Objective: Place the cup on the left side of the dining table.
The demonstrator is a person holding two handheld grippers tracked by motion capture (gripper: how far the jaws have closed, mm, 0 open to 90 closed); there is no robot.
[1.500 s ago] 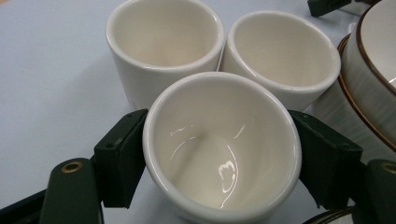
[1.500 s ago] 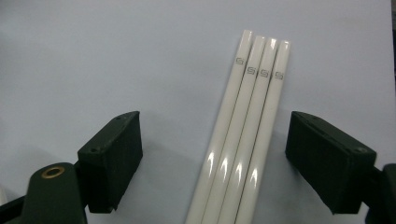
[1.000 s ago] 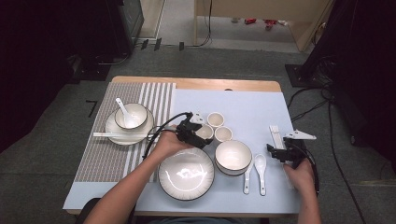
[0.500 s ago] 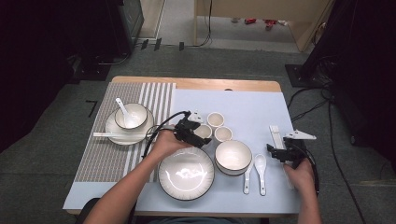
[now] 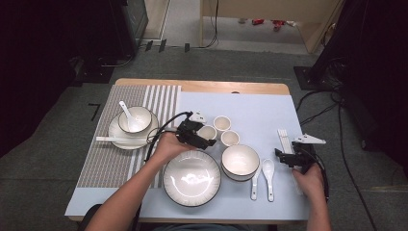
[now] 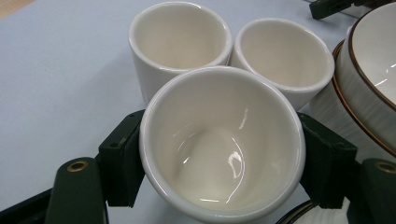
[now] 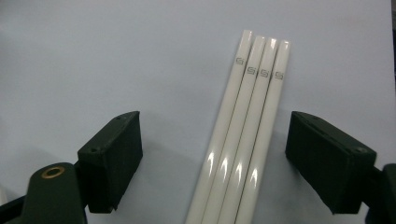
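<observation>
My left gripper (image 5: pixel 201 137) (image 6: pixel 224 161) is shut on a small white cup (image 5: pixel 208 132) (image 6: pixel 222 144), one black pad pressed on each side of its wall. The cup stands against two like cups (image 5: pixel 222 123) (image 5: pixel 230 138) (image 6: pixel 180 39) (image 6: pixel 282 53) on the pale blue mat. At the right, my right gripper (image 5: pixel 284 159) (image 7: pixel 222 156) stands open low over the mat. Several white chopsticks (image 5: pixel 285 139) (image 7: pixel 247 135) lie side by side between its jaws, touching neither pad.
A large plate (image 5: pixel 191 178) and a brown-rimmed bowl (image 5: pixel 240 161) (image 6: pixel 373 60) sit just near the cups, with two white spoons (image 5: pixel 262 178) beside the bowl. On the striped mat (image 5: pixel 110 159) at the left are a bowl with a spoon (image 5: pixel 134 119) on a plate, and chopsticks (image 5: pixel 115 139).
</observation>
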